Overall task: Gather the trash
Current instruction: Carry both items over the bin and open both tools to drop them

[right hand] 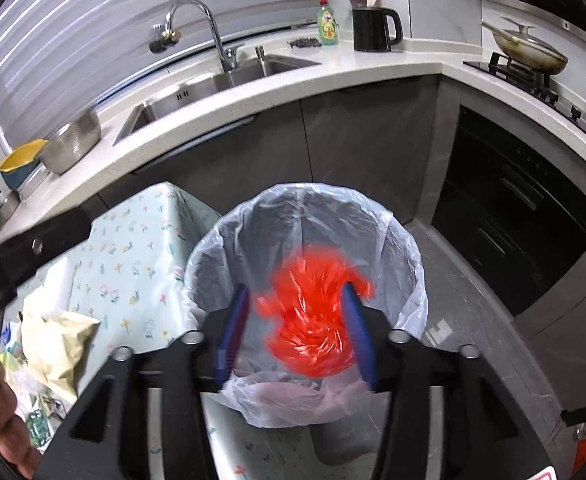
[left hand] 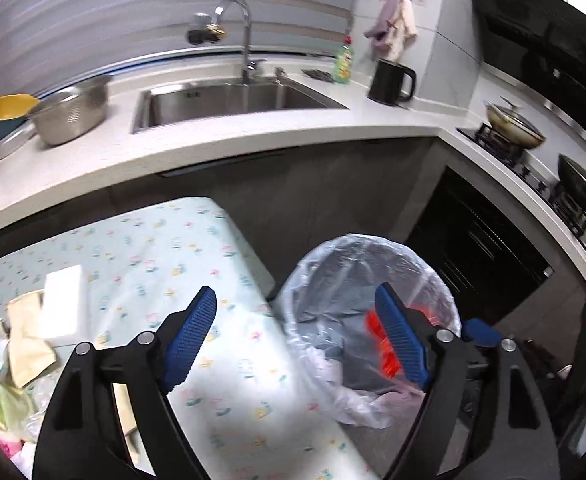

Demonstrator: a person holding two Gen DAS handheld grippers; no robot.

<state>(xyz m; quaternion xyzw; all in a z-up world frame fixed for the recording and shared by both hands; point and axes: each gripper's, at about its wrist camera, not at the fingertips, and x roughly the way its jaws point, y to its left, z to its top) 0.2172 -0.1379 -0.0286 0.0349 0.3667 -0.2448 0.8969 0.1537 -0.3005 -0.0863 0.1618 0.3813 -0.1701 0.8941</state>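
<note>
Between the left gripper's [left hand: 295,330] spread blue fingers lay the floral-clothed table [left hand: 141,248] edge and clear-lined trash bin [left hand: 373,320]. Right view: blurred red plastic wrapper [right hand: 313,320] sat between the right gripper's [right hand: 297,336] parted fingers, above the bin.

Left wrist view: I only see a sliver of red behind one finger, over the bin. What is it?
Observer: In the right wrist view it is a crumpled red plastic piece, motion-blurred, between the fingers of the right gripper.
Operator: Is it clamped?
Observer: No. A clear gap shows between it and one finger, so the jaws stand open.
Operator: Is it over the bin?
Observer: Yes. It sits wholly inside the outline of the lined bin, whose full mouth shows there.
</note>
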